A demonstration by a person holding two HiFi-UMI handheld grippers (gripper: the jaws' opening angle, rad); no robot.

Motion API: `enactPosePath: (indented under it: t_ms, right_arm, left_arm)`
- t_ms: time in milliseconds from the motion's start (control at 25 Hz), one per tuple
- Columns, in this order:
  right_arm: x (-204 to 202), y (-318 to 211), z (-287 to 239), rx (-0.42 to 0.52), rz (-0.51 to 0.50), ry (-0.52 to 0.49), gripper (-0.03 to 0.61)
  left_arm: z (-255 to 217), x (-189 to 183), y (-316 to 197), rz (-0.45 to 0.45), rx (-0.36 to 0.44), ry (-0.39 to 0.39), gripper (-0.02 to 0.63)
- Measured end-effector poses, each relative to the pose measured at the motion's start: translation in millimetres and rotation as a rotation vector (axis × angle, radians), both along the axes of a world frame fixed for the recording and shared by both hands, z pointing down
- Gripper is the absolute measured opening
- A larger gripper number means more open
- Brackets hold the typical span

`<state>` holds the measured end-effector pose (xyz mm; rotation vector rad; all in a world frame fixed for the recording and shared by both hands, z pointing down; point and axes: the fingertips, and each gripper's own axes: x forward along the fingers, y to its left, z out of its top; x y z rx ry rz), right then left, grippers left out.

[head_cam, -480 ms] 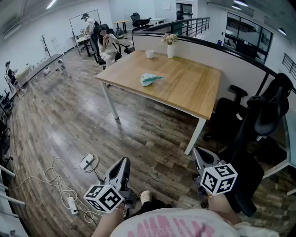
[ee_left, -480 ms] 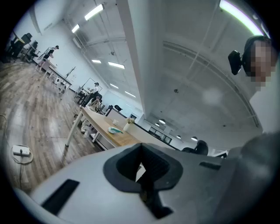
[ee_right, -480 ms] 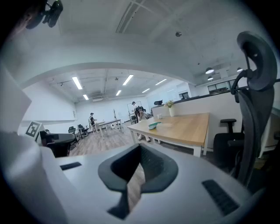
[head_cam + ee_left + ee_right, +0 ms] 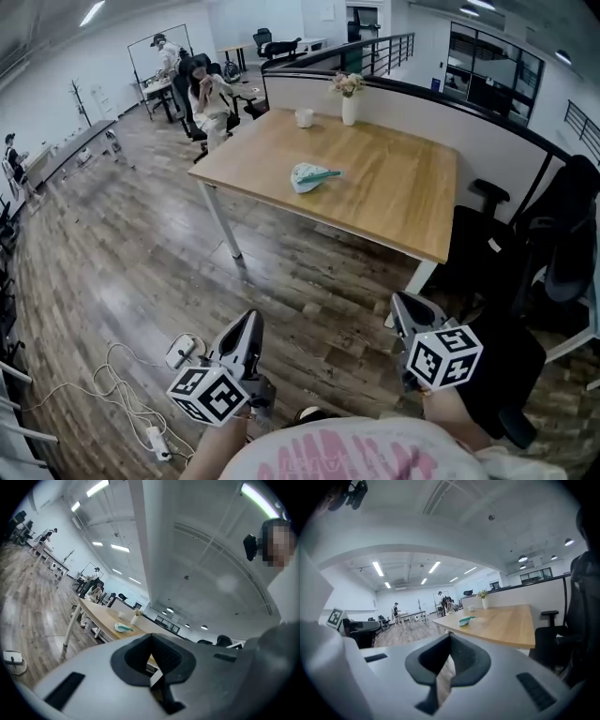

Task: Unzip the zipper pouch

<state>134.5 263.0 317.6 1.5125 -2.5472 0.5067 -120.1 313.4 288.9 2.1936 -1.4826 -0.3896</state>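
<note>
Both claws are squeezed fully shut and hold nothing. Left gripper (image 4: pixel 251 325) and right gripper (image 4: pixel 405 307) hang low, well apart from the wooden table (image 4: pixel 403 202). The teal zipper pouch (image 4: pixel 309 175) lies untouched on that table. Farther back a white vase (image 4: pixel 349 110) holds flowers (image 4: pixel 348 83), near a small cup (image 4: pixel 304 117).

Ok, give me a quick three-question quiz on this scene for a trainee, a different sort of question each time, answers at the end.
1. True or false: the pouch lies on the table.
2. Which grippers are shut? A: left gripper only. B: right gripper only. C: both. D: neither.
3. Fill in: the vase holds ___.
Key: 1 true; 2 C; 3 flowers.
</note>
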Motion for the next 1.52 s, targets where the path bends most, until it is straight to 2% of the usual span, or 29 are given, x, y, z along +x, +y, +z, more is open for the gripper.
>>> enactPosePath:
  t_ms: [200, 440, 600, 760, 880, 1080, 1320, 1520]
  right_arm:
    - [-24, -29, 11, -0.026, 0.025, 0.002, -0.002]
    - [-35, -45, 54, -0.125, 0.066, -0.022, -0.002]
    - [-44, -54, 76, -0.192, 0.057, 0.007, -0.002]
    - [-54, -77, 92, -0.232, 0.037, 0.028, -0.002]
    - [-57, -103, 98, -0.239, 0.022, 0.024, -0.002]
    - [-63, -159, 101, -0.249, -0.010, 0.008, -0.002]
    - [-66, -236, 93, -0.246, -0.053, 0.004, -0.002]
    - [-76, -294, 85, -0.225, -0.112, 0.002, -0.002]
  left_arm:
    - [12, -22, -36, 0.033, -0.031, -0.014, 0.000]
    - [45, -32, -59, 0.071, -0.077, -0.032, 0.000]
    - [72, -36, -69, 0.099, -0.160, -0.064, 0.000]
    - [83, -39, -90, 0.104, -0.183, -0.057, 0.000]
    - [92, -41, -114, 0.088, -0.213, -0.094, 0.000]
    - [91, -46, -163, 0.052, -0.213, -0.089, 0.000]
    - [73, -41, -231, 0.018, -0.180, -0.030, 0.000]
    - [68, -41, -279, -0.026, -0.172, -0.072, 0.000]
